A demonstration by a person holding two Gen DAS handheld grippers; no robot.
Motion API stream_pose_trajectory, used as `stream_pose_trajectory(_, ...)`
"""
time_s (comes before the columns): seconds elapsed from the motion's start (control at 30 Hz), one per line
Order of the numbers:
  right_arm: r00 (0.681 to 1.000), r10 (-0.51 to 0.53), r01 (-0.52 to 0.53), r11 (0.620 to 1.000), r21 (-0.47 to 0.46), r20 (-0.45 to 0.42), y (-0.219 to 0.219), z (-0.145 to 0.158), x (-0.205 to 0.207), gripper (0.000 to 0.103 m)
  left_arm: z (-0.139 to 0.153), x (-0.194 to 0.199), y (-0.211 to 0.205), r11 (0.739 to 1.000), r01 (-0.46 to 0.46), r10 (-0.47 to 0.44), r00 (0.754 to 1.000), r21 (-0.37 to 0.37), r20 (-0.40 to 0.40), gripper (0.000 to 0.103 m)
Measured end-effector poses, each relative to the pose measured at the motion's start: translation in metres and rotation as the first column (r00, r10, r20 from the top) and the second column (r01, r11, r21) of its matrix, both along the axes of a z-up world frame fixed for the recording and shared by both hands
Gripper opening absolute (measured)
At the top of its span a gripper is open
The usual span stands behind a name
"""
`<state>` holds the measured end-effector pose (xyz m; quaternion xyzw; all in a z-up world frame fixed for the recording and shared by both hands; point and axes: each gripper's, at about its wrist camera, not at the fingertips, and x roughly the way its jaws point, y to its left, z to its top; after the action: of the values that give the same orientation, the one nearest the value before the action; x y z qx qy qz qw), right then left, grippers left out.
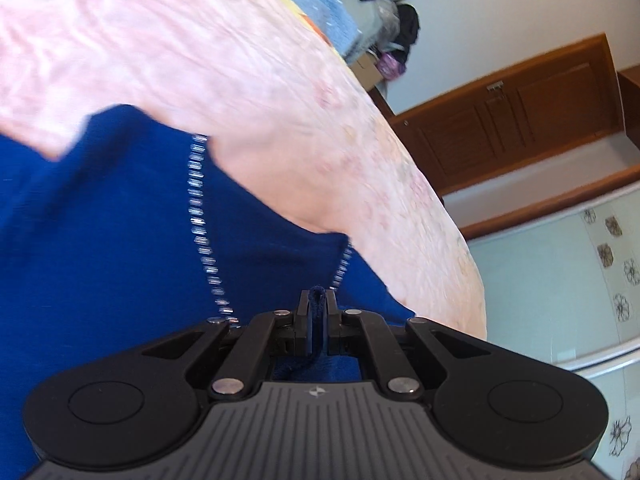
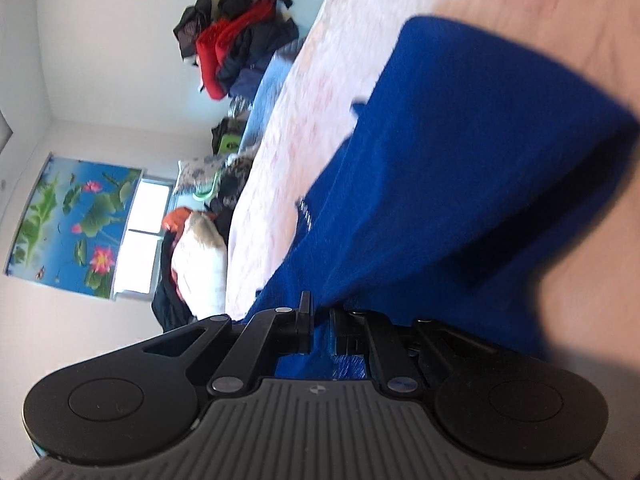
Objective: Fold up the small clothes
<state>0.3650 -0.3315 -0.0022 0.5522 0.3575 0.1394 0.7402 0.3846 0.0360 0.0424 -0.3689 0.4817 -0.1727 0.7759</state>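
Note:
A dark blue garment (image 1: 120,220) with silvery stitched trim (image 1: 198,208) lies partly on a pink patterned bed cover (image 1: 240,60). My left gripper (image 1: 318,300) is shut on a folded edge of the blue cloth, which bunches between its fingers. In the right wrist view the same blue garment (image 2: 460,160) hangs stretched and lifted off the bed cover (image 2: 320,100). My right gripper (image 2: 320,304) is shut on another part of its edge; the cloth covers the right finger.
A pile of dark and red clothes (image 2: 240,40) sits at the far end of the bed. More clothes (image 2: 200,248) lie by the window with a lotus-print blind (image 2: 72,220). A wooden door (image 1: 520,112) and flowered wall tiles (image 1: 612,264) stand beyond the bed edge.

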Motion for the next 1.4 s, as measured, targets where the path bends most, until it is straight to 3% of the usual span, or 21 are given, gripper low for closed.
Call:
stream_pose_trajectory(0.33,0.993,0.105,-0.105,0.994,0.015,-0.049,0.076,-0.007,0.011,0.012,-0.004,-0.008,0.068,0.995,-0.085,0.086,0.996,0.044,-0.005,0.004)
stream_pose_trajectory(0.73,0.988,0.129,-0.128,0.992,0.023,-0.079,0.089,-0.015,0.016,0.007,-0.035,0.0,0.095,0.99,-0.119,0.125,0.99,0.077,-0.072,0.004)
stream_pose_trajectory(0.9,0.992,0.104,-0.101,0.994,0.046,-0.075,0.084,-0.01,0.006,0.031,-0.037,-0.003,0.111,0.992,-0.12,0.123,0.99,0.048,-0.068,0.009)
stream_pose_trajectory(0.97,0.991,0.126,-0.126,0.992,0.004,-0.055,0.083,0.002,-0.002,0.054,-0.026,-0.013,0.124,0.992,-0.122,0.123,0.992,0.034,-0.035,0.017)
stream_pose_trajectory(1.03,0.988,0.151,-0.152,0.987,-0.057,-0.018,0.083,0.018,-0.014,0.064,-0.01,-0.031,0.145,0.984,-0.169,0.169,0.986,0.048,0.012,0.051)
stream_pose_trajectory(1.1,0.983,0.182,-0.18,0.978,-0.107,0.011,0.082,0.031,-0.024,0.069,0.007,-0.057,0.174,0.965,-0.256,0.252,0.965,0.059,0.072,0.068)
stream_pose_trajectory(1.23,0.972,0.226,-0.218,0.968,-0.124,0.057,0.087,0.047,-0.036,0.069,0.03,-0.112,0.238,0.906,-0.415,0.402,0.904,0.078,0.143,0.068)
stream_pose_trajectory(1.4,0.956,0.283,-0.274,0.956,-0.102,0.077,0.112,0.054,-0.03,0.069,0.03,-0.146,0.321,0.782,-0.609,0.591,0.792,0.134,0.154,0.068)
